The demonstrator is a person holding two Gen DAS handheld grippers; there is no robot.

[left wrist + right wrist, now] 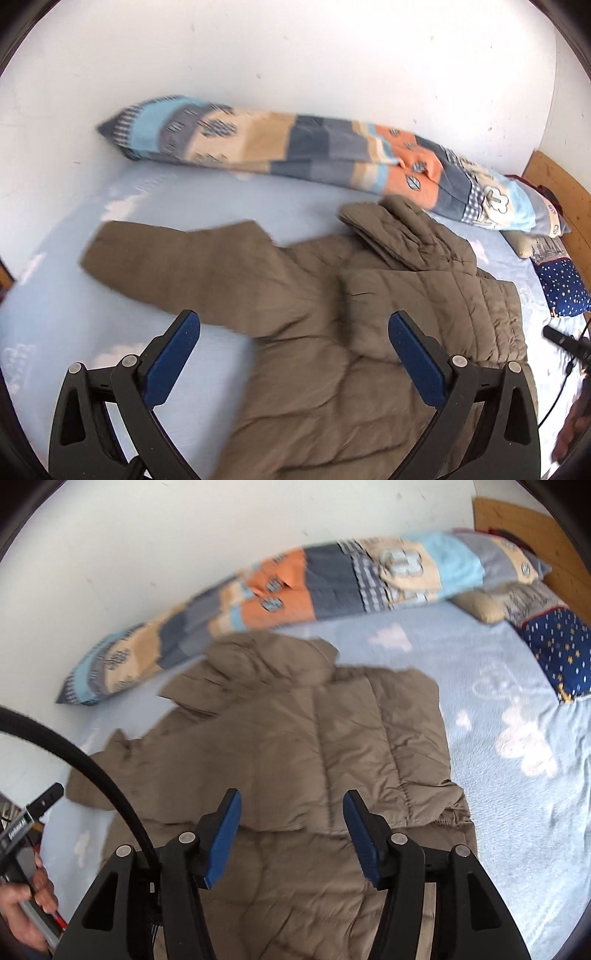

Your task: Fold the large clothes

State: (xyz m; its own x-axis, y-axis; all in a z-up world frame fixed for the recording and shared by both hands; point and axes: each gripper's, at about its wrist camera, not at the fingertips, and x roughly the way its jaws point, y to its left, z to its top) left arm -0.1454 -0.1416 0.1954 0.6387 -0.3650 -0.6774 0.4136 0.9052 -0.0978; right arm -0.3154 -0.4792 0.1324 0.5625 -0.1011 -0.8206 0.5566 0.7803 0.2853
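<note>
the brown puffer jacket (369,314) lies spread on the bed (221,199), one sleeve (173,262) out. soft, bulky, slippery; best pinched at cuff or hem. left gripper (293,354) and right gripper (291,834): jaws wide, empty.

Jacket (369,332): matt quilted cloth.

We are looking into a home bedroom. We are seeing a bed with a light blue sheet (517,775) printed with white clouds, a long patchwork pillow (295,155) lying along the plain white wall (295,55), a dark blue starred cushion (557,650) and a wooden headboard (524,528) standing at the bed's end.
</note>
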